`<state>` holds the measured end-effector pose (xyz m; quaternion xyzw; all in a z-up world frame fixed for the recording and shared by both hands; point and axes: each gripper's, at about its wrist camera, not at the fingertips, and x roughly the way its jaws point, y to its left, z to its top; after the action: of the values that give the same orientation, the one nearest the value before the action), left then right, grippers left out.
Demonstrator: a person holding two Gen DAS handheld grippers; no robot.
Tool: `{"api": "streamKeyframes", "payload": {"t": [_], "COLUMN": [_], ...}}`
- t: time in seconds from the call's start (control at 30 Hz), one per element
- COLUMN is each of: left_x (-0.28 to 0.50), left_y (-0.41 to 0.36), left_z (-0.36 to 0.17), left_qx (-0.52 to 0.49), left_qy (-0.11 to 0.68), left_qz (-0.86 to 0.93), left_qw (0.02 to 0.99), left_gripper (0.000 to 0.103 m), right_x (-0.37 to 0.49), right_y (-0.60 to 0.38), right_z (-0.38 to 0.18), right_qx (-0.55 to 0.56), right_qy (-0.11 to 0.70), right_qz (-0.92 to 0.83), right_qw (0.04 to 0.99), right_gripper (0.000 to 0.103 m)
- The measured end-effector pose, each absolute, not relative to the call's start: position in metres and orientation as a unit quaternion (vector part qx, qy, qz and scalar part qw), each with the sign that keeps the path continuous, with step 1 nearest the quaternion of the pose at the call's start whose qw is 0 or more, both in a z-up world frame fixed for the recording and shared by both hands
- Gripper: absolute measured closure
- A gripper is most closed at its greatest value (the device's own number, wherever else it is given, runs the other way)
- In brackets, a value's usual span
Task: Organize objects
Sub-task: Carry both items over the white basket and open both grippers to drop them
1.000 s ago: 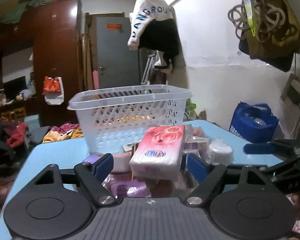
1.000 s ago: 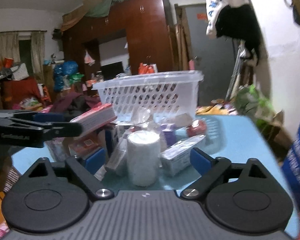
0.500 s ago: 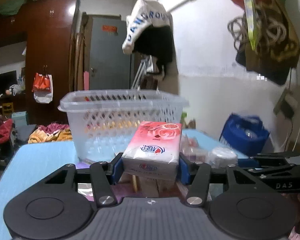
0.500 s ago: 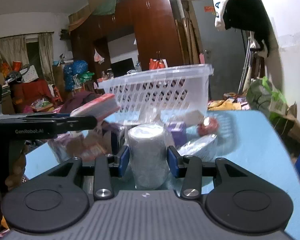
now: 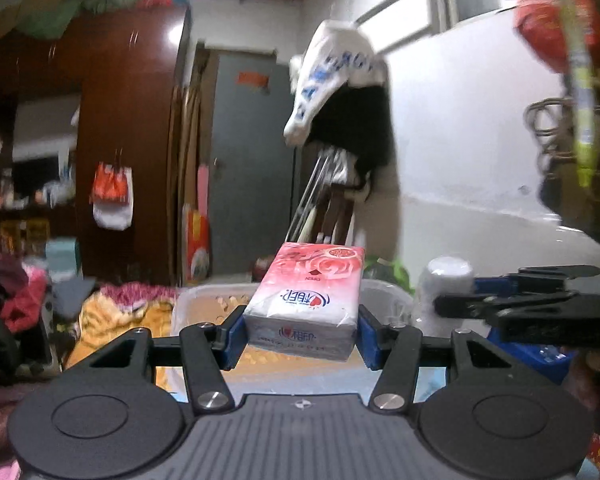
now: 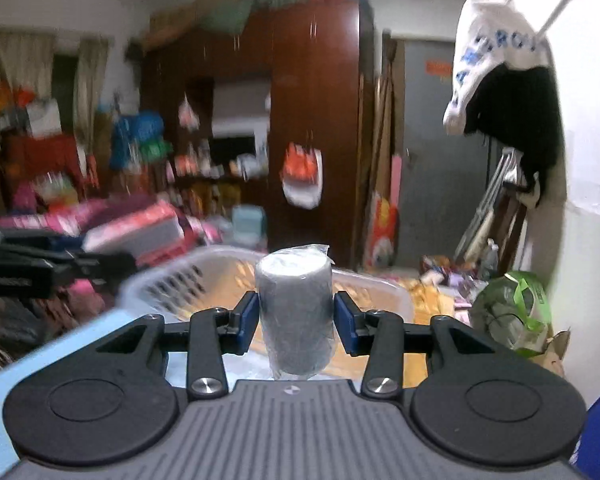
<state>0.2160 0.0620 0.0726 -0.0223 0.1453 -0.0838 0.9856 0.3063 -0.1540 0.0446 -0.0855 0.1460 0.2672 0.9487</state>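
Observation:
My left gripper [image 5: 302, 330] is shut on a pink and white tissue pack [image 5: 306, 300] and holds it in the air in front of the white plastic basket [image 5: 204, 300]. My right gripper [image 6: 295, 318] is shut on a white wrapped roll [image 6: 294, 308], which stands upright between the blue pads above the basket's [image 6: 188, 280] near rim. In the left wrist view the right gripper [image 5: 520, 296] with its roll [image 5: 444, 276] shows at the right. In the right wrist view the left gripper [image 6: 60, 260] with the tissue pack [image 6: 136, 232] shows at the left.
The light blue table edge [image 6: 40, 352] shows at the lower left of the right wrist view. A dark wooden wardrobe [image 6: 316, 120], a grey door [image 5: 248, 152] and hanging clothes [image 5: 340, 92] stand behind. A green bag [image 6: 512, 312] lies at the right by the wall.
Both grippers closed on their things, the left on the tissue pack and the right on the roll, then lifted them off the table. The basket now sits lower in both views.

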Motion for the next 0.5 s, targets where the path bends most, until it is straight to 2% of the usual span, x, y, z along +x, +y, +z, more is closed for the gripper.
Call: {"api": "streamKeyframes", "payload": {"t": [0.17,0.2,0.23,0.27,0.3,0.33,0.43,0.5], "left_x": [0.257,0.262,0.267,0.268,0.268,0.261,0.210,0.165], "left_y": [0.058,0.056,0.053,0.053,0.055,0.056,0.066,0.076], "left_z": [0.068,0.067,0.064,0.062,0.061,0.058,0.052,0.039], "left_qx": [-0.013,-0.005,0.006,0.009,0.010,0.013,0.021,0.012], "left_qy": [0.174,0.177,0.177,0.180,0.182,0.180,0.139,0.118], "left_qz": [-0.062,-0.064,-0.062,-0.053,-0.043,-0.038,-0.028,-0.031], "left_qw": [0.983,0.982,0.982,0.982,0.982,0.983,0.990,0.992], "left_gripper": [0.044,0.039,0.033,0.021,0.021,0.021,0.018,0.011], "right_x": [0.338,0.338,0.337,0.334,0.328,0.317,0.267,0.237], "right_y": [-0.133,-0.131,-0.129,-0.129,-0.130,-0.133,-0.164,-0.187], "right_z": [0.030,0.028,0.026,0.025,0.025,0.026,0.024,0.011], "right_qx": [-0.125,-0.130,-0.137,-0.143,-0.147,-0.150,-0.116,-0.081], "right_qy": [0.174,0.177,0.181,0.175,0.165,0.153,0.123,0.129], "right_qz": [0.244,0.247,0.250,0.244,0.236,0.229,0.245,0.272], "right_qw": [0.946,0.944,0.941,0.943,0.946,0.949,0.955,0.950], "right_gripper": [0.058,0.056,0.048,0.039,0.017,0.004,0.000,0.000]}}
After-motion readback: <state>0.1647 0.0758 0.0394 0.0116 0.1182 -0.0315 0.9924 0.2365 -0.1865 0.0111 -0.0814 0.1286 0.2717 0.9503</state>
